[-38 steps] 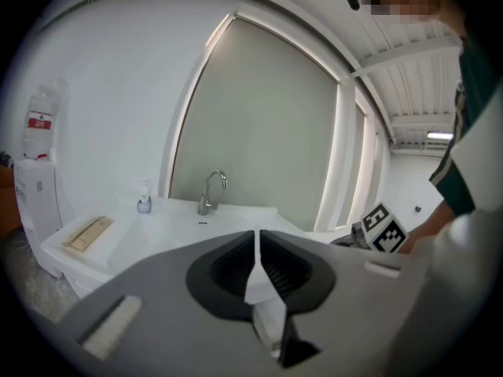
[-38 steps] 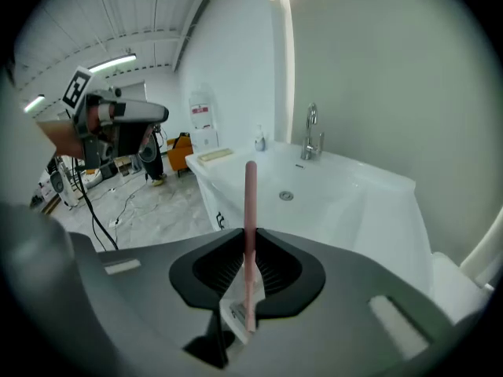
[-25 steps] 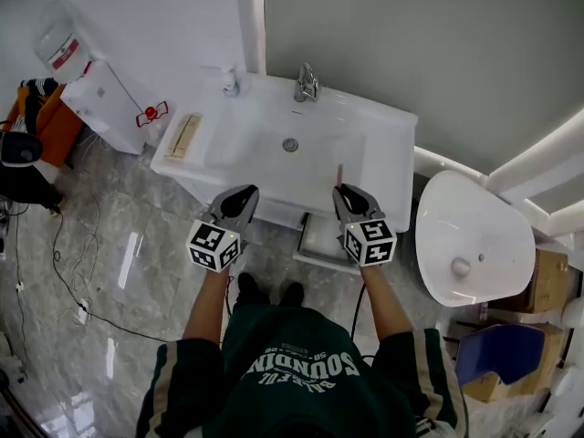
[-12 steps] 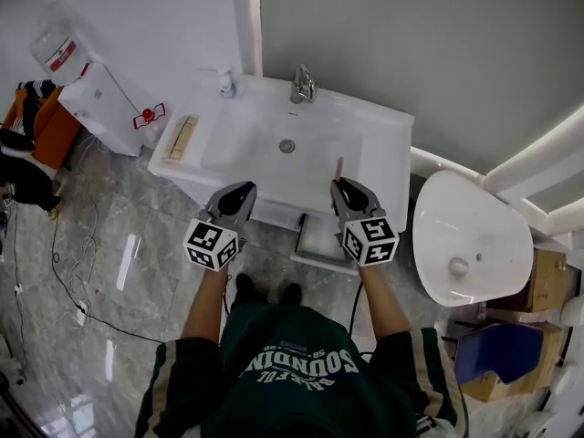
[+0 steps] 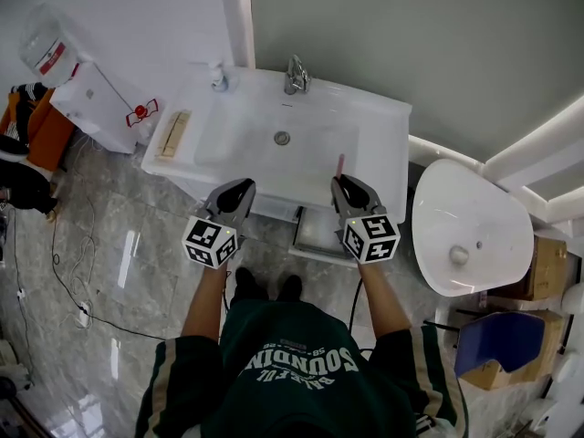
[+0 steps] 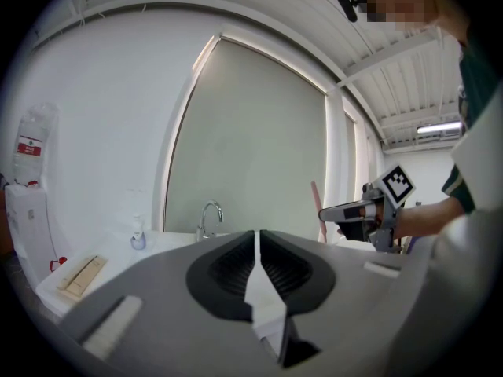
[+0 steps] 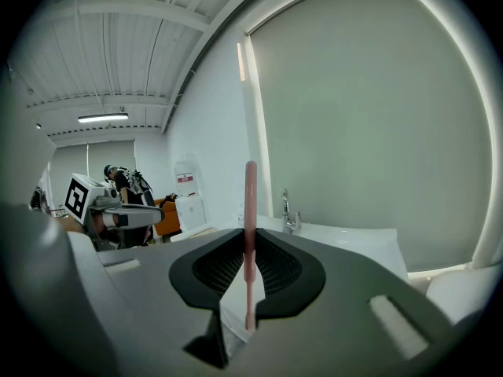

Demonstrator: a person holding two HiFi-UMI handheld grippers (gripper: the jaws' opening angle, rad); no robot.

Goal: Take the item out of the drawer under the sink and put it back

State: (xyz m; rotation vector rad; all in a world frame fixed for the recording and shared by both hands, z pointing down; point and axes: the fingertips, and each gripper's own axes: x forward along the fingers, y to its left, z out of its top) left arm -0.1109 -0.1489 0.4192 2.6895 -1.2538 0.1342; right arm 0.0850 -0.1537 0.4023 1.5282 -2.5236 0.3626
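The right claw (image 7: 250,246) is closed on a thin pink stick (image 7: 250,203), which stands upright between its jaws, above the front right edge of the white sink (image 5: 383,144). Just below that claw, the drawer (image 5: 319,235) under the sink stands pulled out. The left claw (image 6: 257,242) has its jaws pressed together with nothing between them, level with the right one at the sink's front.

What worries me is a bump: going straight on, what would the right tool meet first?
Probably the grey wall behind the sink; the right tool, holding a pink stick, looks above the rim.
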